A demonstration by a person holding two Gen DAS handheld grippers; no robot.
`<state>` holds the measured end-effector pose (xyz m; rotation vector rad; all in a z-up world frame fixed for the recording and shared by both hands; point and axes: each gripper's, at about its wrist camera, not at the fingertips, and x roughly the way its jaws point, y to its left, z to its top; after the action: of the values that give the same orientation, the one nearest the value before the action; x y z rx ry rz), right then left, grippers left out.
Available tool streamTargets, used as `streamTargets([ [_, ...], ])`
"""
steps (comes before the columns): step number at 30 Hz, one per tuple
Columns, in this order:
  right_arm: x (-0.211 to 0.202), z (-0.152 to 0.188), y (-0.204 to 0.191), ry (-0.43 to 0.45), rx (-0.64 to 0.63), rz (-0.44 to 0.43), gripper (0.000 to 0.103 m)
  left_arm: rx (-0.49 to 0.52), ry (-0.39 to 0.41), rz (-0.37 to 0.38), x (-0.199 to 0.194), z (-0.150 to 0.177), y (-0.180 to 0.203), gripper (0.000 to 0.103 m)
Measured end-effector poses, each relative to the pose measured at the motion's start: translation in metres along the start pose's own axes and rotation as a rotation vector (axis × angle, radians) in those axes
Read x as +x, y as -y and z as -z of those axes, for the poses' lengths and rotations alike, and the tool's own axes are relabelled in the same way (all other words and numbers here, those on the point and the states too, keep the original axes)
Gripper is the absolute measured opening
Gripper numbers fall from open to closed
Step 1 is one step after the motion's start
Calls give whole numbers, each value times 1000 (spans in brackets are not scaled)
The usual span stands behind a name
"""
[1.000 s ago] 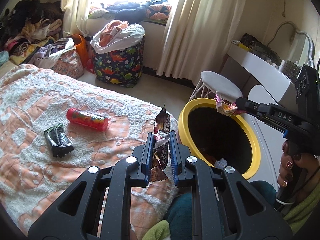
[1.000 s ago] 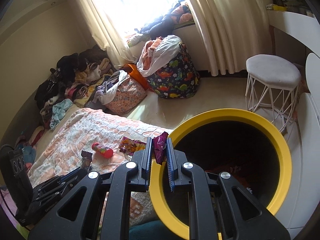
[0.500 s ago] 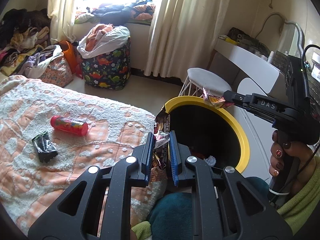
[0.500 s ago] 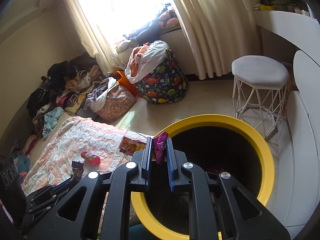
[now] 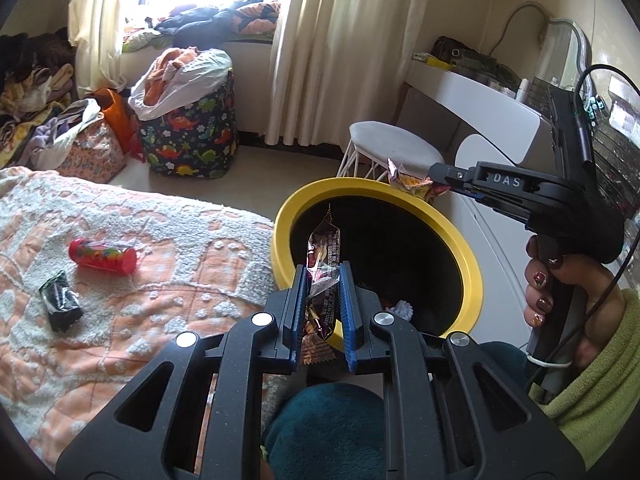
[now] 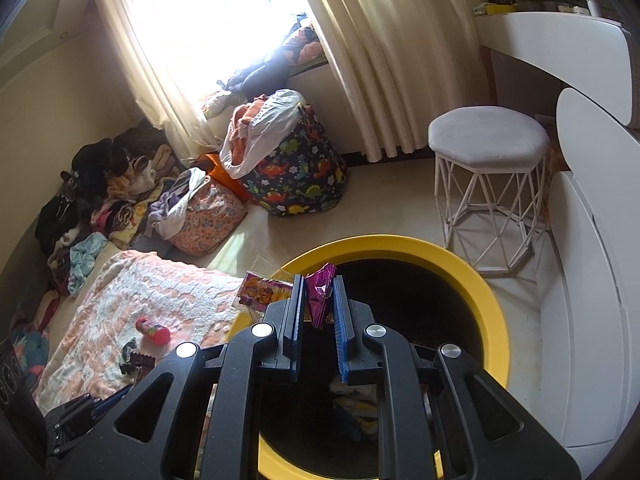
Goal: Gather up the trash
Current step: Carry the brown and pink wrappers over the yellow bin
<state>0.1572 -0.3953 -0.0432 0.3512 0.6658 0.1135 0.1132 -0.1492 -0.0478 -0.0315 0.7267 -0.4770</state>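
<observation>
A yellow-rimmed black bin stands beside the bed; it also shows in the right wrist view. My left gripper is shut on a dark brown snack wrapper, held over the bin's near rim. My right gripper is over the bin mouth, its jaws parted a little around a purple wrapper that still hangs between them. In the left wrist view the right gripper holds that crumpled wrapper above the far rim. A red tube and a black wrapper lie on the bed.
The orange and white bedspread fills the left. A white stool and a white desk stand right of the bin. A dinosaur-print laundry bag and clothes piles line the window wall. Trash lies inside the bin.
Both grippers have moved further over the bin mouth. The right gripper's jaws have spread slightly around the purple wrapper. The left gripper keeps its grip on the brown wrapper.
</observation>
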Motion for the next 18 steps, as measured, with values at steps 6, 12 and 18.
streamTargets([
  [6, 2, -2, 16, 9, 23, 44, 13, 27, -25, 27, 13, 5, 15, 11],
  [12, 5, -1, 30, 7, 50, 77, 13, 21, -55, 50, 27, 6, 23, 11],
  [18, 11, 3, 40, -8, 71, 100, 13, 21, -82, 62, 42, 6, 29, 11],
])
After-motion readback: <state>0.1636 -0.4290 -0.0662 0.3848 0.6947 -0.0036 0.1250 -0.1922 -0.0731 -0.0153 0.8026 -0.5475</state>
